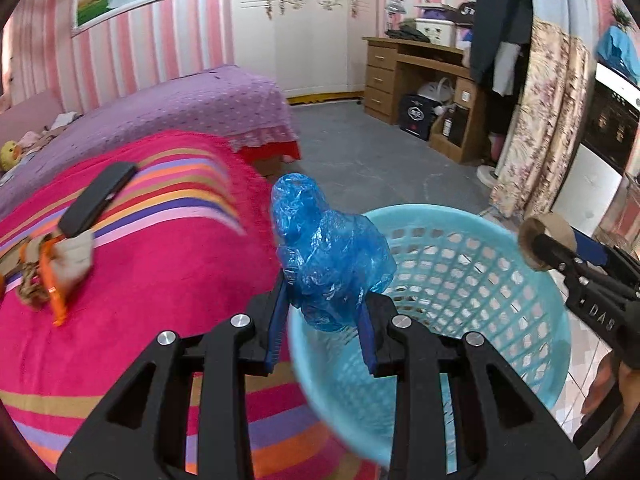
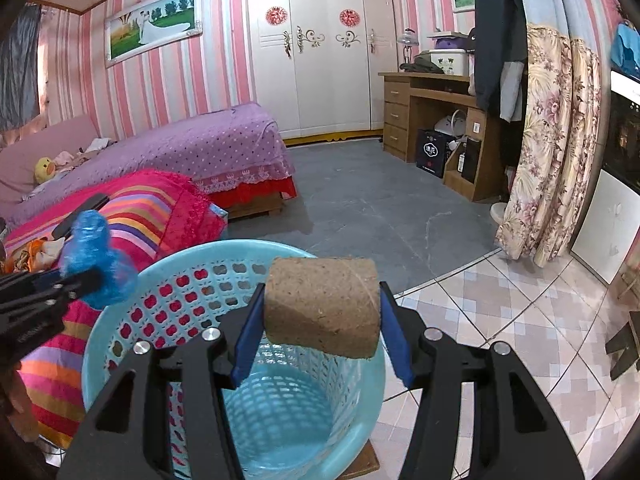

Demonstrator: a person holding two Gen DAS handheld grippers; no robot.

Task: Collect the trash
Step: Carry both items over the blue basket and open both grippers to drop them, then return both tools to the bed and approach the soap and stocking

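My left gripper is shut on a crumpled blue plastic bag, held over the left rim of the light blue mesh basket. My right gripper is shut on a brown cardboard roll, held above the basket, which looks empty inside. The right gripper with the roll shows at the right of the left wrist view. The left gripper with the bag shows at the left of the right wrist view.
A pink striped blanket lies left of the basket, with a black phone and a small orange and white pile of scraps on it. A purple bed, a wooden desk and a flowered curtain stand beyond.
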